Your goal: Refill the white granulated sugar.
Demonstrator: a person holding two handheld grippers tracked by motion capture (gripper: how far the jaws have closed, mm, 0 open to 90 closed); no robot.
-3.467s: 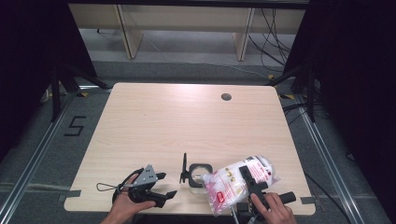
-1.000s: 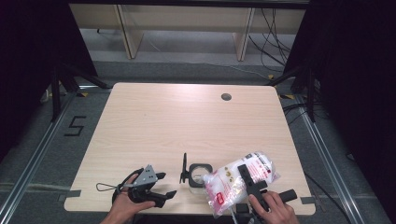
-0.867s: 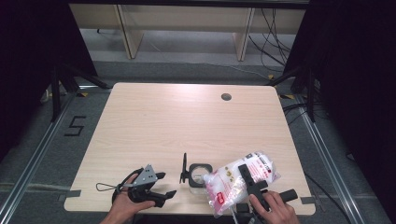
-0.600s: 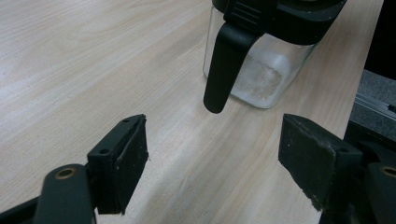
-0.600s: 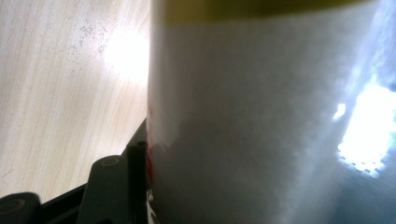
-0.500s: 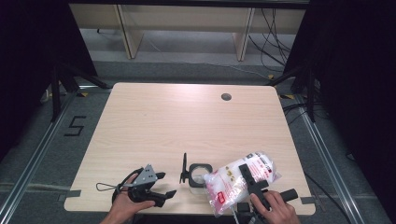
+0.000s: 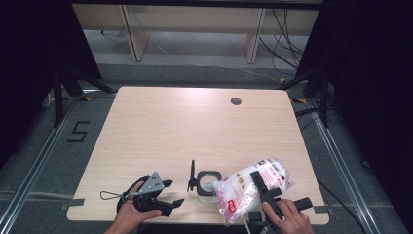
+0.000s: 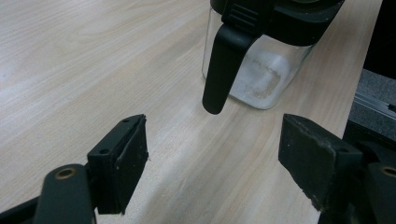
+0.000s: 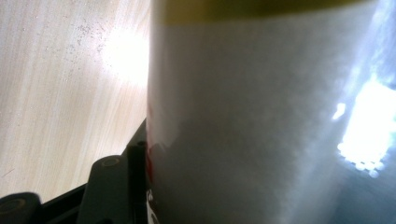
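Bag [image 7: 253,187] of white grains, clear plastic with red print, lay at the near right edge of the tabletop [image 7: 195,126], and every place below is told from it. At its near end the right gripper [image 7: 265,192] had its jaws clamped around the bag, the plastic pressing against one pad in the right gripper view. Just beside the bag's left end stood a clear jar [image 7: 207,181] with a black flip lid. Farther left of the bag, the left gripper [image 7: 170,194] sat with jaws spread and nothing between them, aimed toward the jar. Well beyond the bag, a round cable hole [image 7: 236,101] marked the far edge.
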